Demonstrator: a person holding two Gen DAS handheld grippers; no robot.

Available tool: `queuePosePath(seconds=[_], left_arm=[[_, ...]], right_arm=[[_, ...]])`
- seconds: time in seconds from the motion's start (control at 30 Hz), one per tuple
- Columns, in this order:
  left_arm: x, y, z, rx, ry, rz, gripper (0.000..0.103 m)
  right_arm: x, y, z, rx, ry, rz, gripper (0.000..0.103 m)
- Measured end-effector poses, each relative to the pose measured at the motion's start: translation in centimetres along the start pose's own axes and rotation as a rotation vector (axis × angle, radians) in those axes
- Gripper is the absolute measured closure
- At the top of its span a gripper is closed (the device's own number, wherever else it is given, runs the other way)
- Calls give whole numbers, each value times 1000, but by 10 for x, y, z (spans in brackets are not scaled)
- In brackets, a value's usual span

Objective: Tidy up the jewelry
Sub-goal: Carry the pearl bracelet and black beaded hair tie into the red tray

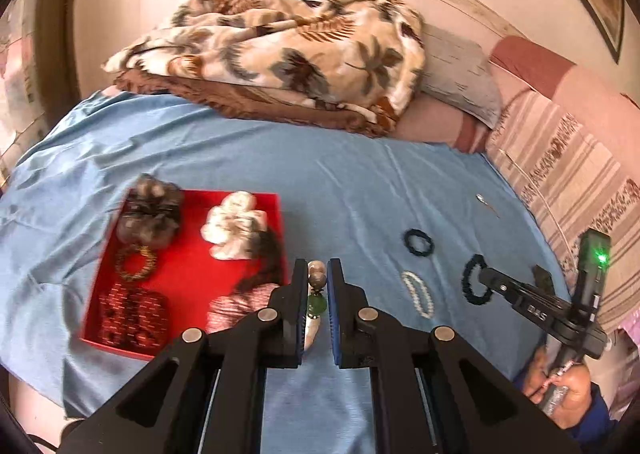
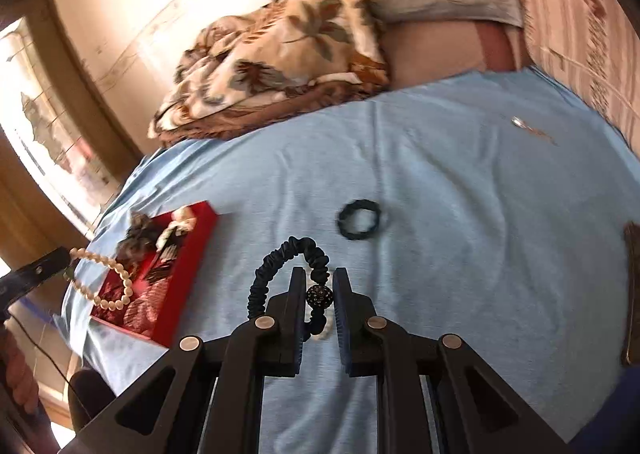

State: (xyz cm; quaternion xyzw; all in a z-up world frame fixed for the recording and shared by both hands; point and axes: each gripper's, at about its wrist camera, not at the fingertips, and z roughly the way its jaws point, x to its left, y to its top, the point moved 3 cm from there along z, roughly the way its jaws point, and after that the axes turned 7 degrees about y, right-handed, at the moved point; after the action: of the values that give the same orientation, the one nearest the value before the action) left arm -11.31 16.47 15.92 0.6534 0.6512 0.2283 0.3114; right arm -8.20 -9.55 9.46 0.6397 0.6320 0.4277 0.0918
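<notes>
My left gripper [image 1: 318,278] is shut on a pearl bead necklace [image 1: 316,286] with a green bead, held just right of the red tray [image 1: 184,278]; in the right wrist view the necklace [image 2: 106,278] hangs in a loop above the red tray [image 2: 192,250]. My right gripper [image 2: 319,296] is shut on a dark blue scrunchie bracelet [image 2: 280,258] with a sparkly ball, above the blue sheet; it shows in the left wrist view [image 1: 474,280]. A dark hair tie [image 2: 360,220] lies ahead, also in the left wrist view [image 1: 418,241]. A small pearl bracelet [image 1: 418,294] lies on the sheet.
The tray holds scrunchies [image 1: 150,214], a beaded bangle [image 1: 136,262] and patterned fabric pieces [image 1: 134,314]. A small silver pin [image 1: 486,204] lies far right on the blue sheet [image 1: 340,174]. A folded floral blanket [image 1: 280,50] and pillows [image 1: 460,82] sit behind.
</notes>
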Motion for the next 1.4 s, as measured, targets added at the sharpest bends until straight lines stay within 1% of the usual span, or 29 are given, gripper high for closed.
queuePosePath(seconds=[0.13,0.23,0.43,0.57,0.77,0.97,1.17,1.3,1.4], left_arm=[[32,11,1,6,34,-29,94],[56,17,6,12,52,-54,94],[95,22,25,45,48,-131,94],[110,21,43,79,36,-154,94],[124,23,81,128,18,-139,94],[132,47,128,176,27,-80,94],[129,66,165,207,1,-35,94],[131,67,187,231,30,-8,94],[137,66,199,244,41,-14,94]], right_arm=[[31,6,9,21,25,-65,88],[62,10,20,42,49,-130,88],[118,12,46,88,94,-242,88],[152,8,67,129,116,-299,88],[197,-2,99,189,166,-347,88],[237,-20,139,249,190,-409,88],[259,-31,178,300,185,-437,88],[261,-35,200,323,152,-444,88],[256,-34,210,330,131,-434,88]])
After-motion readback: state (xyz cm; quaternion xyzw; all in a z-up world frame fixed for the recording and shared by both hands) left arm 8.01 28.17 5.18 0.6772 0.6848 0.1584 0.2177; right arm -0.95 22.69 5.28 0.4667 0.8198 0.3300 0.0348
